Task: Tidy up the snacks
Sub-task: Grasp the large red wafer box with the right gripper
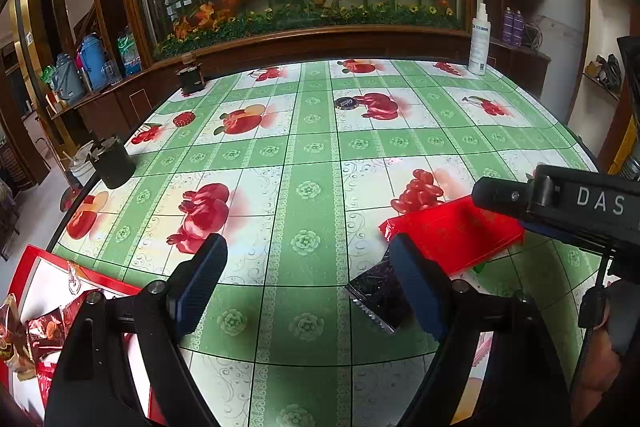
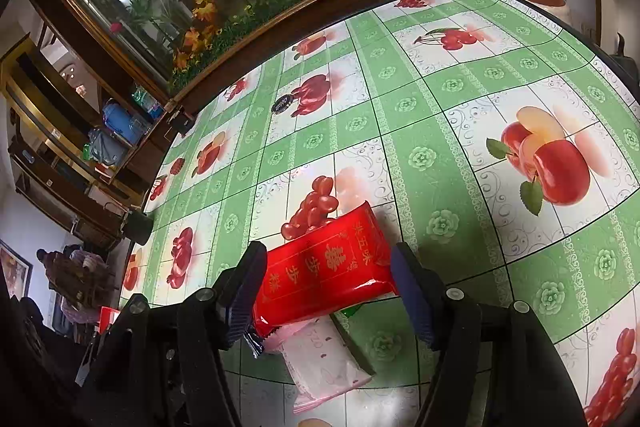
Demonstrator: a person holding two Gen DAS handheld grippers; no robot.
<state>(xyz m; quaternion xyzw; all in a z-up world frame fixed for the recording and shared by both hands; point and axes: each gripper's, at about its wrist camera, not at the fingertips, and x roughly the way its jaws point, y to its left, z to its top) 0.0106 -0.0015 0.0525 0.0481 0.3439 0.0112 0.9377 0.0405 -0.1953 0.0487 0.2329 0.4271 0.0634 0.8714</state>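
Between the spread right tongs [image 2: 328, 291], the red snack packet [image 2: 326, 267] lies on the desk [image 2: 440, 155], bracketed for pinching. Left tongs [image 1: 308, 279] hover spread, empty, beside the red-rimmed box [image 1: 30, 259] awaiting snacks.

Ahead of left gripper [image 1: 308, 283]: tablecloth [image 1: 308, 155] clear far out. 1 black packet [image 1: 376, 297] by its right finger; red packet [image 2: 324, 267] fills right gripper [image 2: 328, 287]; black cup [image 1: 114, 163] far left.
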